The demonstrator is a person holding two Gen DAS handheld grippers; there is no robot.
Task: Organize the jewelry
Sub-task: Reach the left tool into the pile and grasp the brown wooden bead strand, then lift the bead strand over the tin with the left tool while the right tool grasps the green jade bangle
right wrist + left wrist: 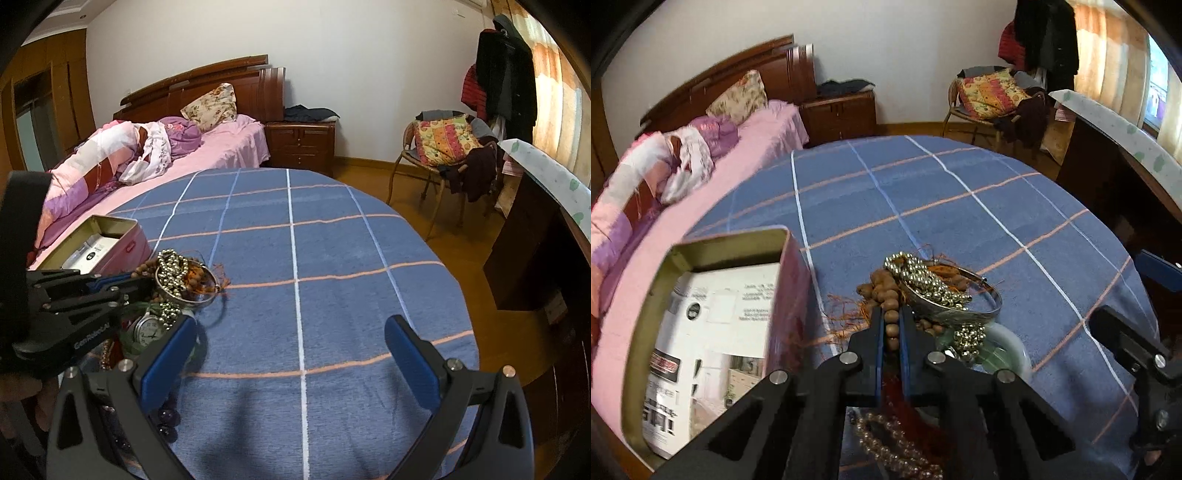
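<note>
A jewelry pile lies on the blue checked cloth (923, 192): a brown wooden bead strand (890, 314), a silver bangle (982, 314), a gold bead chain (923, 277) and a pale green bangle (1012, 343). My left gripper (891, 314) is shut on the wooden bead strand, seen from the side in the right wrist view (142, 282). An open pink tin (713, 325) stands left of it, with a printed card inside. My right gripper (291, 339) is open and empty, right of the pile (181, 280). A pocket watch (149, 330) lies in the pile.
A pink pearl strand (894, 443) and red tassel lie under my left gripper. Purple beads (166, 417) lie by my right gripper's left finger. A pink bed (147, 155) is behind the table, a chair with clothes (447, 147) at right, a dark desk (535, 236) at far right.
</note>
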